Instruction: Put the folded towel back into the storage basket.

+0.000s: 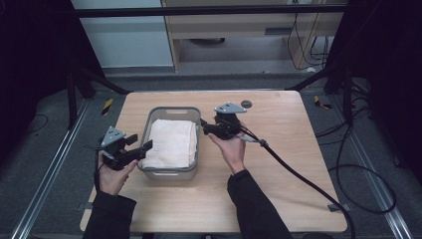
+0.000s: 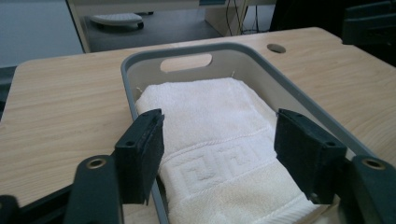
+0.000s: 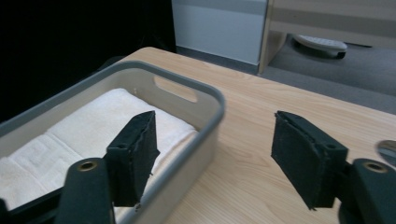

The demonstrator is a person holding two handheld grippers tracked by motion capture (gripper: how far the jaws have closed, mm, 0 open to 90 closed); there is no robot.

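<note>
A folded white towel (image 1: 171, 143) lies flat inside a grey basin (image 1: 173, 111) at the middle of the wooden table (image 1: 278, 164), its woven border toward the person. The left gripper (image 1: 141, 147) hovers at the basin's near-left corner, jaws spread apart and empty; the right gripper (image 1: 205, 125) hangs by the right rim, jaws likewise parted and empty. A pinch on the top layer alone would likely unfold the towel, and a jaw catching the rim could drag the light basin.
</note>
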